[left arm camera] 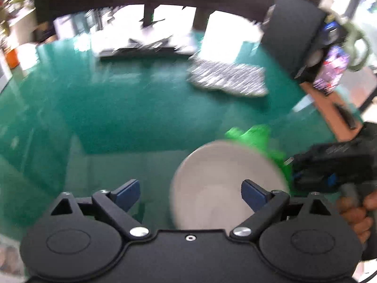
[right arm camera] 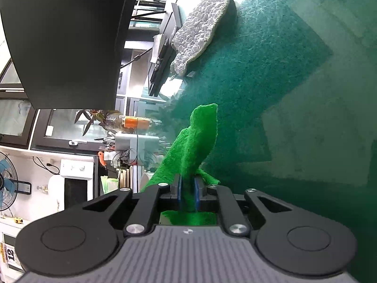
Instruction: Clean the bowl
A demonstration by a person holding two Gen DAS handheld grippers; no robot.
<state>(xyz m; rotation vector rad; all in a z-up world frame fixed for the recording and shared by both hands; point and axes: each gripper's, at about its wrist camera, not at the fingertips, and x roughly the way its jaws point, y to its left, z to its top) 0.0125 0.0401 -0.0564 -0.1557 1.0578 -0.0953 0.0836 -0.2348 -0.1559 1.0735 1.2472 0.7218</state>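
Green mat [left arm camera: 117, 108], one white bowl [left arm camera: 226, 184], one green scouring pad [right arm camera: 195, 141], one grey cloth [right arm camera: 200, 28]

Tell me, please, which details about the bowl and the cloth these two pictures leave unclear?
- Bowl: left wrist view, motion blur; dirt inside cannot be judged, and its near edge is hidden behind the left tongs.
- Bowl: absent from the right wrist view.
- Cloth: whether it touches the bowl is unclear; in the left wrist view it is a green smear behind the rim.
- Right tongs: cut off by the left view's edge.
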